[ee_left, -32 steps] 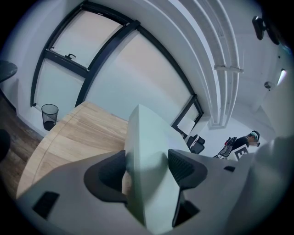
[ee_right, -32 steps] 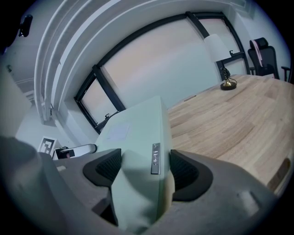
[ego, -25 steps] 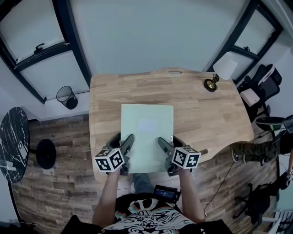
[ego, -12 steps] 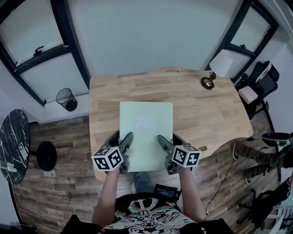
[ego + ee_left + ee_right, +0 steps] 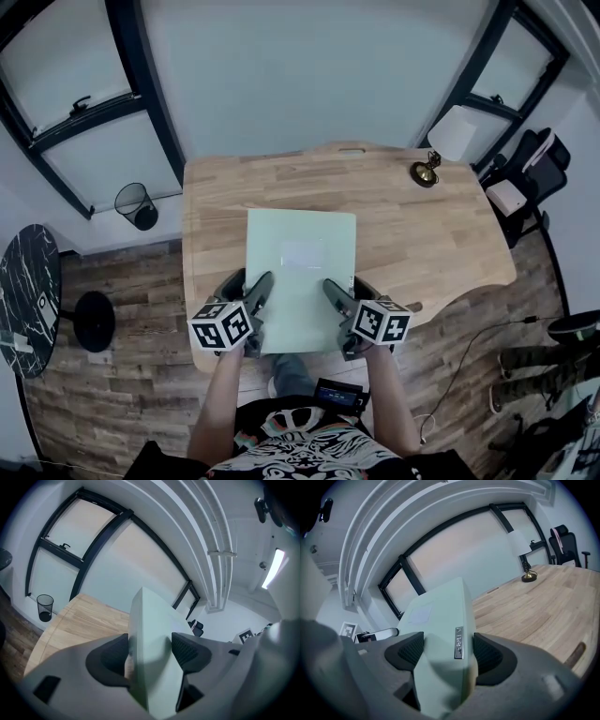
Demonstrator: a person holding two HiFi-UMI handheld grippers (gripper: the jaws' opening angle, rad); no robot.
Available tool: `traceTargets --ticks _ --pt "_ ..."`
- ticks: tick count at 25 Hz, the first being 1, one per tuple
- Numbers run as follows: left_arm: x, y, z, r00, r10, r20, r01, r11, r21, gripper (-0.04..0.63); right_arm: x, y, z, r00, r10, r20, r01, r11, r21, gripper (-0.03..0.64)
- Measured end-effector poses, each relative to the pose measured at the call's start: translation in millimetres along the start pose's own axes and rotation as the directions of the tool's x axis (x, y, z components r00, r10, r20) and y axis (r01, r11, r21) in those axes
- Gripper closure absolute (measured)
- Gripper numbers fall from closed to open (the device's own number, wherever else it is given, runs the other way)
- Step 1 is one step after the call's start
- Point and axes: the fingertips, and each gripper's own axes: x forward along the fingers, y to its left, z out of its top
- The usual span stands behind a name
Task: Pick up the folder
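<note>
A pale green folder [image 5: 300, 272] with a lighter label patch is held above the wooden desk [image 5: 422, 234], its near end toward me. My left gripper [image 5: 261, 298] is shut on the folder's near left edge, and my right gripper [image 5: 330, 298] is shut on its near right edge. In the left gripper view the folder [image 5: 150, 653] stands edge-on between the dark pads [image 5: 187, 651]. The right gripper view shows the folder [image 5: 440, 639] pinched between both pads [image 5: 486, 654], with a small metal clip on its side.
A brass desk lamp [image 5: 442, 141] with a white shade stands at the desk's far right corner. A mesh waste bin [image 5: 138, 200] sits on the floor at the left, beside a round dark side table [image 5: 28, 295]. Office chairs [image 5: 539, 169] stand to the right.
The folder and both grippers hold nearly still. A person's legs at the right edge have moved down and almost out of view.
</note>
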Motion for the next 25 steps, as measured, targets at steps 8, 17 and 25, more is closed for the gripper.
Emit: traceTargets --ticks 8,17,25 --pt "0.7 0.8 1.3 1.0 -0.002 -0.005 0.002 1.0 -0.001 0.31 1.3 -0.4 0.0 1.0 -0.001 -0.001 0.001 1.0 0.015 0.29" --pt "-1.7 -1.2 1.7 1.0 0.0 0.001 0.0 1.0 0.003 0.31 -1.3 0.7 0.6 1.0 0.001 0.006 -0.002 1.0 0.023 0.29" --pt "1.7 -8.5 -4.9 1.0 -0.009 -0.006 0.009 1.0 0.008 0.31 -9.1 -7.4 -1.9 1.0 -0.006 0.017 0.005 0.999 0.037 0.29"
